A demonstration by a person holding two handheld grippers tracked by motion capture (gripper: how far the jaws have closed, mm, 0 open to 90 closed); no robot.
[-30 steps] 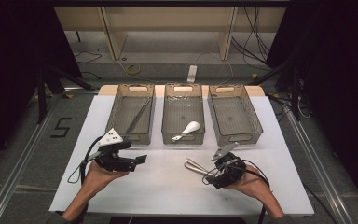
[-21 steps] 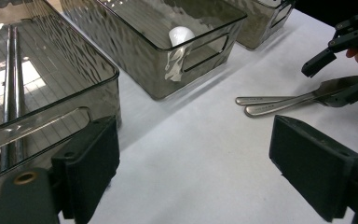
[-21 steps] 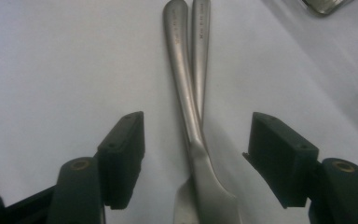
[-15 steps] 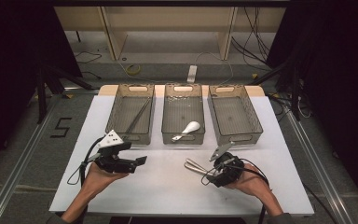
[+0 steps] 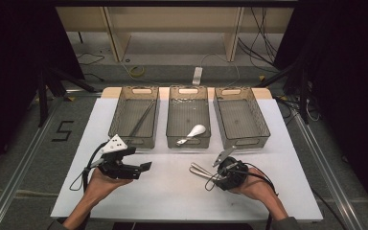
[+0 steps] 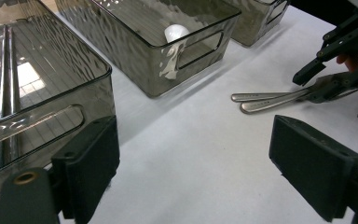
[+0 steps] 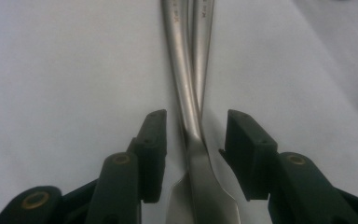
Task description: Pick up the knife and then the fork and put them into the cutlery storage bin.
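Hidden: the business ends of the two metal utensils (image 7: 191, 93) are lying under the right gripper (image 7: 193, 140), so whether they are spoons, forks or knives cannot be told; their handles are reaching out of frame at the top of the right gripper view.
Right gripper: its fingers (image 7: 151, 149) have just been closing around the two stacked utensils (image 5: 199, 169), a narrow gap showing on each side, not yet pressing on the metal.
Left gripper: the left gripper (image 5: 141, 167) is hovering over the worktop (image 5: 172, 201) with its fingers (image 6: 88, 163) spread wide and nothing between them.
Utensils: lying flat on the worktop in front of the middle bin (image 5: 188, 117), handles pointing toward the left gripper (image 6: 191, 172).
Bins: three clear bins are standing in a row at the far edge; the left bin (image 5: 135, 115) is holding a long metal rod-like piece (image 5: 141, 120), hard to identify, the middle one a white spoon (image 5: 191, 133), and the right bin (image 5: 239, 115) is showing nothing inside.
Open room: bare worktop is stretching between the two grippers and toward the near edge.
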